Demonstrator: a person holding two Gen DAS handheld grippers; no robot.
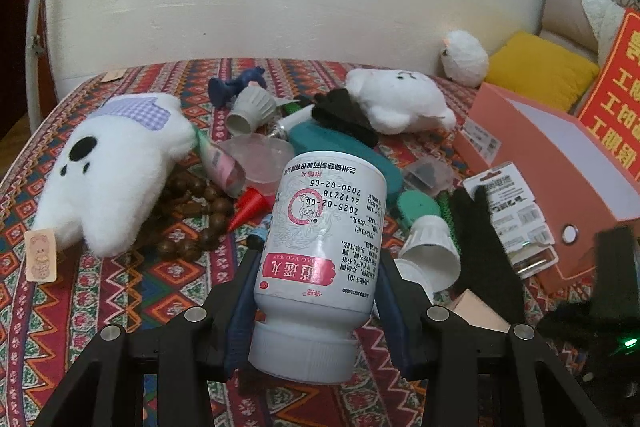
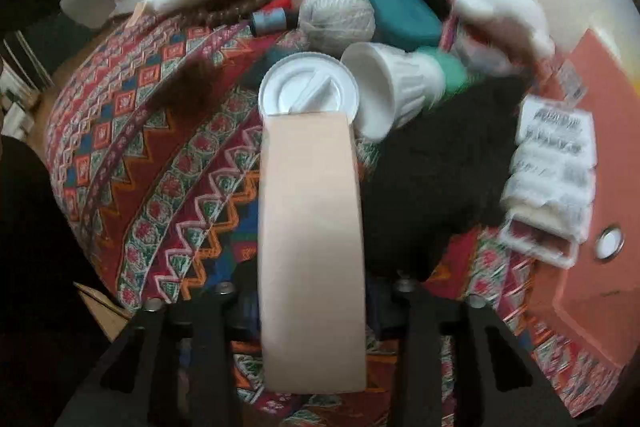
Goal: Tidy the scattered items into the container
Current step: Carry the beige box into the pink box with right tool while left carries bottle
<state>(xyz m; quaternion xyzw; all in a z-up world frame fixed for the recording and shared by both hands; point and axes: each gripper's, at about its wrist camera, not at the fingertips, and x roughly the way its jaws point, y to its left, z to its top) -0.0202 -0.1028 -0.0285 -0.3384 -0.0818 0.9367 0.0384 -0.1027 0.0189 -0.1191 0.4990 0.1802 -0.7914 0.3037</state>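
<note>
While clamped in left fingers (image 1: 316, 263), white bottle (image 1: 320, 247) dated 2030-02-05; right fingers (image 2: 312, 291) around peach box (image 2: 312, 247)

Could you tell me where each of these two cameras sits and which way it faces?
Left wrist: on the left gripper, facing across the patterned cloth toward the wall; its fingers clamp a white bottle.
Right wrist: on the right gripper, angled down at the clutter; it holds a beige box.
Shared: white ribbed cup, orange container.

Clutter (image 1: 256, 163) left — container (image 1: 560, 163) right
</note>
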